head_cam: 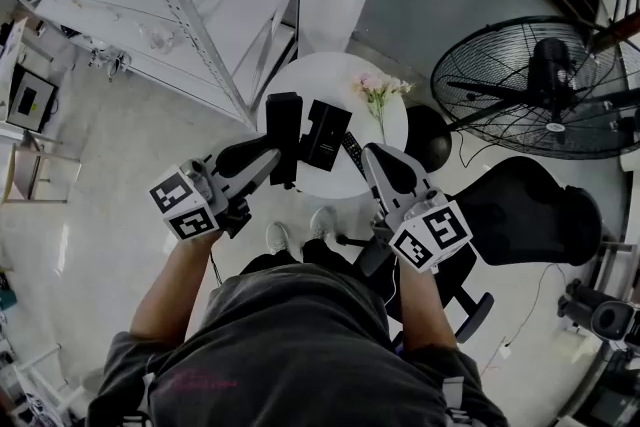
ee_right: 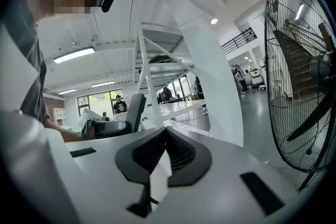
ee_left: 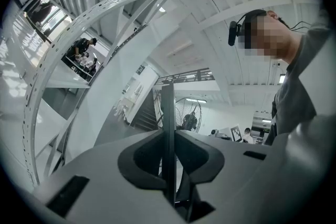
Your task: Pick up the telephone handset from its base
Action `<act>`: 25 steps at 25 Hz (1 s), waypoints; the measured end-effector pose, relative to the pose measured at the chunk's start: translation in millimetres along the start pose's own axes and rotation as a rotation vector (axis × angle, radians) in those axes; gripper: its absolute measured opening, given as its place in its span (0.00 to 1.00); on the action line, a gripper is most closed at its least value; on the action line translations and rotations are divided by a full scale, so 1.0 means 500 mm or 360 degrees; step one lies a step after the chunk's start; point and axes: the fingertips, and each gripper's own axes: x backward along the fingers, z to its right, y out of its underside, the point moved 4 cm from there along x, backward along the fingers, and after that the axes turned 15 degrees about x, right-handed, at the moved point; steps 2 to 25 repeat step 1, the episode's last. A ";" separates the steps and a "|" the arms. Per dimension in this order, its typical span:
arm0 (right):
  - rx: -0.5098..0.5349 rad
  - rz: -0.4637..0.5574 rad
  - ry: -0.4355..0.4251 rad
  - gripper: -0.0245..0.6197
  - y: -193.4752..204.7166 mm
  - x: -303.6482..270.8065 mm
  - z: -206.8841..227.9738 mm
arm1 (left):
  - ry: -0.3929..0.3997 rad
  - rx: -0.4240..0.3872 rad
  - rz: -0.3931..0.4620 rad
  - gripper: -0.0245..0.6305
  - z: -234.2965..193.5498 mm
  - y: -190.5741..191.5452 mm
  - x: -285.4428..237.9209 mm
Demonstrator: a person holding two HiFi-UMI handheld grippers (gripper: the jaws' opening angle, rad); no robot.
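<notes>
Seen from the head view, a small round white table (head_cam: 340, 75) carries the black telephone base (head_cam: 326, 133). The black handset (head_cam: 283, 137) is lifted just left of the base, and my left gripper (head_cam: 272, 160) is shut on it. The left gripper view shows the handset (ee_left: 167, 113) edge-on, as a thin dark slab clamped between the pads of the left gripper (ee_left: 168, 136). My right gripper (head_cam: 372, 155) hovers right of the base with its jaws shut and empty. From the right gripper (ee_right: 166, 129), the held handset (ee_right: 135, 110) appears off to the left.
A vase of pink flowers (head_cam: 378, 93) stands on the table's right side. A large black floor fan (head_cam: 540, 85) and a black office chair (head_cam: 530, 210) are to the right. A white metal rack (head_cam: 190, 5) rises at the left behind the table.
</notes>
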 end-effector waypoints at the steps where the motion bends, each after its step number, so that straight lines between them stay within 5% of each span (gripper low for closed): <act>1: 0.0001 -0.0001 -0.0001 0.07 0.001 -0.001 0.002 | 0.0000 0.0000 -0.0001 0.16 -0.001 0.000 -0.002; 25: 0.0001 -0.0001 -0.0001 0.07 0.001 -0.001 0.002 | 0.0000 0.0000 -0.0001 0.16 -0.001 0.000 -0.002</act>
